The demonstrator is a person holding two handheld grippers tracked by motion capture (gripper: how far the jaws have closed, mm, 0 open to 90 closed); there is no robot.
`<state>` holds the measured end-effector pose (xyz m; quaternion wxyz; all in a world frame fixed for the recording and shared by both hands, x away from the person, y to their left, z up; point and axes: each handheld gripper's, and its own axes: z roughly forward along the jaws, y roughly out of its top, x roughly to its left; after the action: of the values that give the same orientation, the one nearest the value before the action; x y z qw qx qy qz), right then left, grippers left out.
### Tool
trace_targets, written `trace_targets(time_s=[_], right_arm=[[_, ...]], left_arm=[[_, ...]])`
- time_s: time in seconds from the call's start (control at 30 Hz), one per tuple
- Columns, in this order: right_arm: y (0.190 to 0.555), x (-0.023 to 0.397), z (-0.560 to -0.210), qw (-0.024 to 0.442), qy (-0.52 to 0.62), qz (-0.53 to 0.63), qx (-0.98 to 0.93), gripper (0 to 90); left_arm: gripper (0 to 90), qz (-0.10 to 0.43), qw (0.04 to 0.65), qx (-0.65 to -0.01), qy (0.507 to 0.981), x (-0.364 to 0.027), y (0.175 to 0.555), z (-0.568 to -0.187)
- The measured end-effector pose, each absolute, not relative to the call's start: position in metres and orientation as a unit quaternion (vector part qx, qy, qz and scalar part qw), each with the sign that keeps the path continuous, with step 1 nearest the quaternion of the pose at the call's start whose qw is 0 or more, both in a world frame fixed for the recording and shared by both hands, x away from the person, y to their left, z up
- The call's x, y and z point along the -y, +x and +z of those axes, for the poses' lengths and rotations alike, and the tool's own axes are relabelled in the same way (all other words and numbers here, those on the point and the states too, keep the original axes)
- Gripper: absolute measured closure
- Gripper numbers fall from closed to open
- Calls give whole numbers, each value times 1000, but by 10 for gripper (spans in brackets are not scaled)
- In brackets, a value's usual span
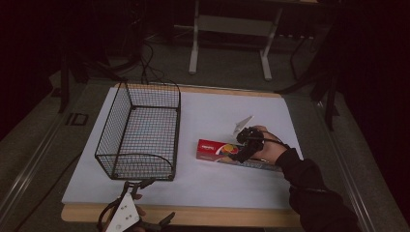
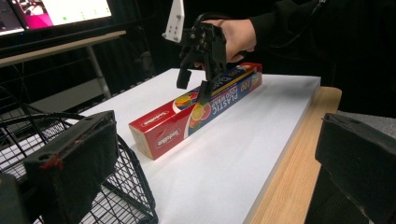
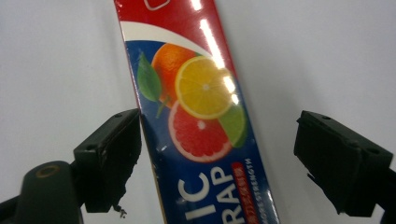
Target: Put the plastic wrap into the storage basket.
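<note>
With our right tool (image 1: 240, 148) poised over the long red-and-blue cardboard box of plastic wrap (image 1: 212, 147), its jaws spread wide on either side of the box and not yet pressing it, the step in hand looks to be the grasp. To do it well, we should centre the box between the jaws: in the right gripper view one jaw sits just beside the box's edge while the other stands well apart, so we ought to shift sideways, come down until the pads flank the long side faces, and only then squeeze. We are near the middle of the box's length, which should keep it level when lifted. The box lies flat on the white sheet (image 1: 217, 179) covering the wooden counter (image 1: 193, 216), beside the black wire basket (image 1: 140, 133) and apart from it. Its top is glossy, red at one end with a white logo, then blue with pictured orange, lemon, lime and grapefruit slices and white lettering. Our left tool (image 1: 140, 183) waits at the counter's near edge, just by the basket, jaws open and empty.
</note>
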<state>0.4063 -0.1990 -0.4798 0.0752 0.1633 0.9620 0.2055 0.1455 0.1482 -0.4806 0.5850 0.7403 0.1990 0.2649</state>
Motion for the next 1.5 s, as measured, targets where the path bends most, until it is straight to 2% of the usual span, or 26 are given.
trace_targets(time_s=[0.3,0.43,1.3,1.5], right_arm=[[409,188,-491,59,148,146,-976,198],[410,184,-494,40,144,111,-983,288],[424,170,-496,-5,121,28,-992,353],[421,170,-494,0,111,27,-994,378]], left_arm=[[1,262,583,-198,743,-148,146,-481],[2,260,583,-197,744,-147,146,-481],[1,259,579,-196,748,-147,146,-481],[1,260,579,-197,747,-147,146,-481]])
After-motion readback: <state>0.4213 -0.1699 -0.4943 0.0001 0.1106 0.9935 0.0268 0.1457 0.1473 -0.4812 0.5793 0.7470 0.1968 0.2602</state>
